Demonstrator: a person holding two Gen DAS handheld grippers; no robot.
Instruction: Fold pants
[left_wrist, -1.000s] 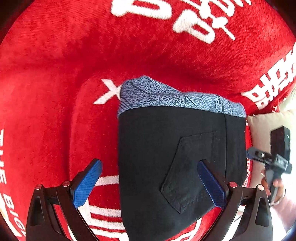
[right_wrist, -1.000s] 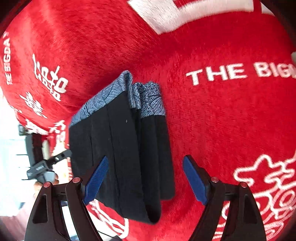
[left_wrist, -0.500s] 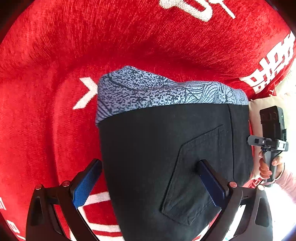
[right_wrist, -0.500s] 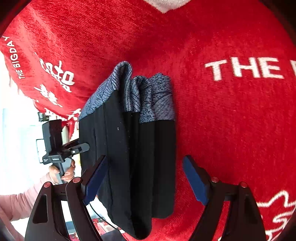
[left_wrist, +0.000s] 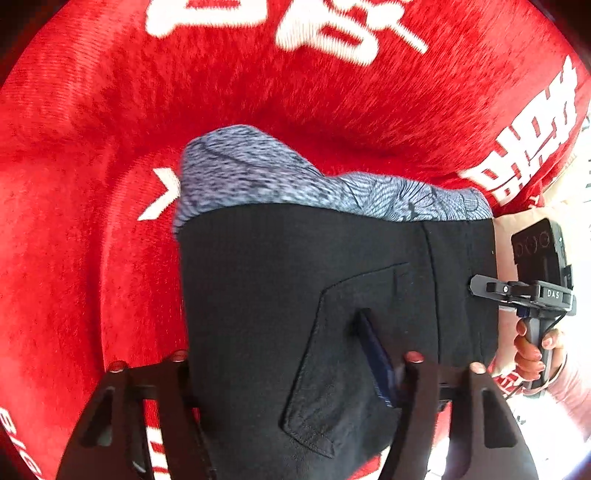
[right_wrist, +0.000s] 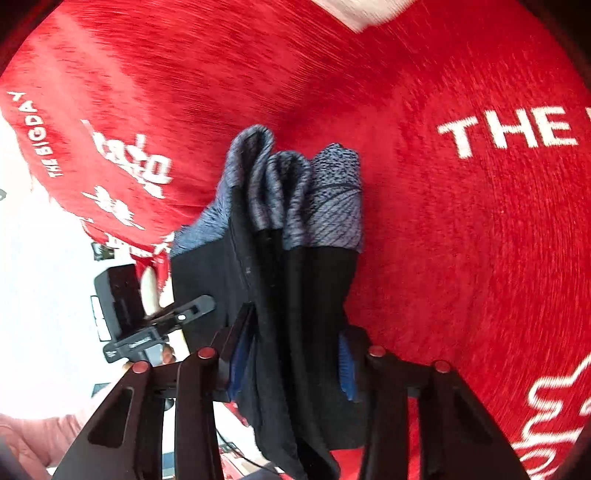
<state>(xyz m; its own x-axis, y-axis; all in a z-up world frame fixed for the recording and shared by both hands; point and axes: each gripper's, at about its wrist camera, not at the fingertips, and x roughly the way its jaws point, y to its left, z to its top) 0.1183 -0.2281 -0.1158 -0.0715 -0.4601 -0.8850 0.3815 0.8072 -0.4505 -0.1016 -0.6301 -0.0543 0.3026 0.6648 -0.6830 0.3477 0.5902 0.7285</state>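
Observation:
The folded black pants (left_wrist: 295, 288), with a blue-grey patterned band (left_wrist: 258, 177) at the far end, lie on a red cloth (left_wrist: 92, 147). In the left wrist view my left gripper (left_wrist: 277, 350) is closing across the stack. Its right blue pad (left_wrist: 373, 362) dents the fabric beside the back pocket, and its left finger is hidden under the pants' edge. The right wrist view shows the pants (right_wrist: 295, 280) edge-on in several layers. My right gripper (right_wrist: 295, 332) is closing on that stack, with blue pads (right_wrist: 238, 362) pressing from both sides.
White lettering (right_wrist: 506, 129) is printed across the red cloth. The cloth's edge drops off past the pants (left_wrist: 517, 177). A hand (left_wrist: 532, 350) holding the other gripper's handle shows at the right of the left wrist view, and a pink sleeve (right_wrist: 33, 435) at the lower left of the right wrist view.
Both pairs of jaws have come in from wide open onto the folded pants. The left camera has moved closer, so the pants fill more of its view.

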